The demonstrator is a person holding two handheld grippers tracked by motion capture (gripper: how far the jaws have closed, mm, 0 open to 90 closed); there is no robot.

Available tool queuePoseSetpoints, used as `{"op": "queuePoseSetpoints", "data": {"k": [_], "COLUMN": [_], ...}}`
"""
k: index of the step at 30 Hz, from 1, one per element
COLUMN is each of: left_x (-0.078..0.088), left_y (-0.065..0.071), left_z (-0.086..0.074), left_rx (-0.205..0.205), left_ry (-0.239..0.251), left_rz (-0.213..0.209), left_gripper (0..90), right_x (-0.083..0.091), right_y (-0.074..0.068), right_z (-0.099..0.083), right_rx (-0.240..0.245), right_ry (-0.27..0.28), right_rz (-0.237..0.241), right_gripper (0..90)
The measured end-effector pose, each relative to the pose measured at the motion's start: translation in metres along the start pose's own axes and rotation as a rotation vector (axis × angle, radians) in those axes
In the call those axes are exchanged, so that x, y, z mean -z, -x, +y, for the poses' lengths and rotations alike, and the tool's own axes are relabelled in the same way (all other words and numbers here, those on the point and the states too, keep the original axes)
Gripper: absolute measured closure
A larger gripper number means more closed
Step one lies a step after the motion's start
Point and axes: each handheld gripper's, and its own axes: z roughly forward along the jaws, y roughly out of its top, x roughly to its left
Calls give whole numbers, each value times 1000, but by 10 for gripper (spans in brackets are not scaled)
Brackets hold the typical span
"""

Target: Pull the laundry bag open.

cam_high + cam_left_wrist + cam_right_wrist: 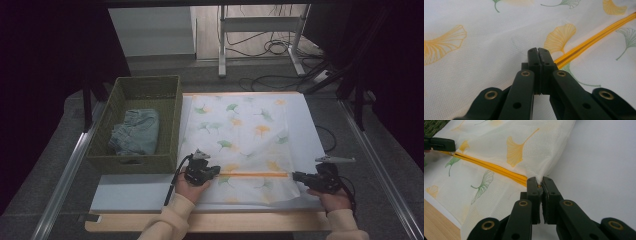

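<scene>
Your left gripper (216,171) points right, jaws pressed together. Your right gripper (296,176) points left toward it, jaws pinched nearly closed. Both forearms come in low, wrists level.

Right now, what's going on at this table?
A person holds a gripper in each hand over a white mesh bag printed with ginkgo leaves. The left gripper is shut at one end of its orange zipper; the right gripper pinches the other end. A folded garment lies in the green basket.
</scene>
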Motion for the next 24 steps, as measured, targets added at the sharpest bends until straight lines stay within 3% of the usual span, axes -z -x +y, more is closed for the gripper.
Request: {"op": "queuePoseSetpoints", "data": {"k": [24], "left_x": [16], "left_y": [-9], "left_z": [-10], "left_rx": [26], "left_ry": [18], "left_rz": [36], "left_gripper": [900], "right_x": [2], "right_y": [3], "right_z": [-1], "right_rx": [-5], "right_ry": [6], "right_rz": [-9], "right_gripper": [854]}}
